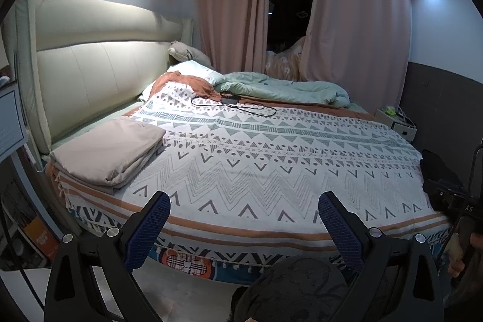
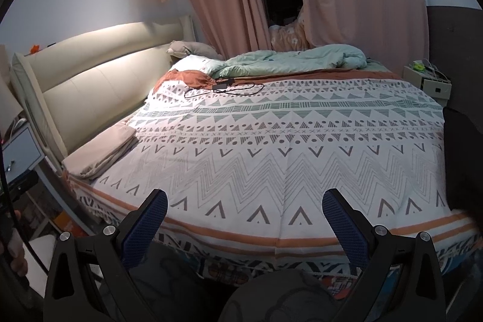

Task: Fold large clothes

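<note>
Left wrist view: our left claw [image 1: 243, 218] hangs released above the bed's near edge, beige folded cloth [image 1: 108, 151] parked at the near-left corner. Our right claw [image 2: 244, 216] gapes too, holding nothing, so we judge the patterned blanket [image 2: 286, 147] lies flat for folding.

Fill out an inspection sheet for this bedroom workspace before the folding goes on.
Surface: bed covered by a patterned blanket, spread mostly flat.
Job's things: folded beige cloth stacked at the blanket's left corner by the headboard; no unfolded garment seen on the blanket.
Clutter: crumpled green duvet and pillows at the far side.
Grippers: left gripper and right gripper both above the near bed edge, jaws apart, holding nothing.
Cables: black charger and cord lying on the blanket near the duvet.
Surroundings: pink curtains parted on a dark opening; small white nightstand at the far right.
</note>
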The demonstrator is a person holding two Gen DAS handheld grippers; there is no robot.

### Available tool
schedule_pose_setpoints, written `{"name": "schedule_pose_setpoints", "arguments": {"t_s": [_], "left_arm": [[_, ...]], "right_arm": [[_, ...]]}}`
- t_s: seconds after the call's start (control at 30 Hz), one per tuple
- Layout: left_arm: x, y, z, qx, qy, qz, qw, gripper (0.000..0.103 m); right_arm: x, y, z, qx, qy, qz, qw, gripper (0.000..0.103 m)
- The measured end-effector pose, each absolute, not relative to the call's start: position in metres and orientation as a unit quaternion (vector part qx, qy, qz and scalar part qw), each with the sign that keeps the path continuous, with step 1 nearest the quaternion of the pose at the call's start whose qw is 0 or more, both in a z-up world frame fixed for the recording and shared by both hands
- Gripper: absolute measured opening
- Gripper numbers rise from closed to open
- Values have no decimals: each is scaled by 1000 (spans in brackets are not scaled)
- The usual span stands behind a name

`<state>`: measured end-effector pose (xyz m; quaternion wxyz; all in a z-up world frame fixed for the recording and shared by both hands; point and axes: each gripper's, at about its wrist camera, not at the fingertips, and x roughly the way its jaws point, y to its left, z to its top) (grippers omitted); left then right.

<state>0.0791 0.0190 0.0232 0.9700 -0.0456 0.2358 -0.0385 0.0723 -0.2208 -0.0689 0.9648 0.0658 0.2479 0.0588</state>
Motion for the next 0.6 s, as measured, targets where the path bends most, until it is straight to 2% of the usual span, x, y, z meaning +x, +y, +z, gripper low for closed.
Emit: {"name": "schedule_pose_setpoints", "arguments": {"t_s": [0.6], "left_arm": [[75, 16, 27, -43, 237, -39, 970, 99]], "right_arm": [[67, -221, -65, 68, 245, 59, 965, 103]]}}
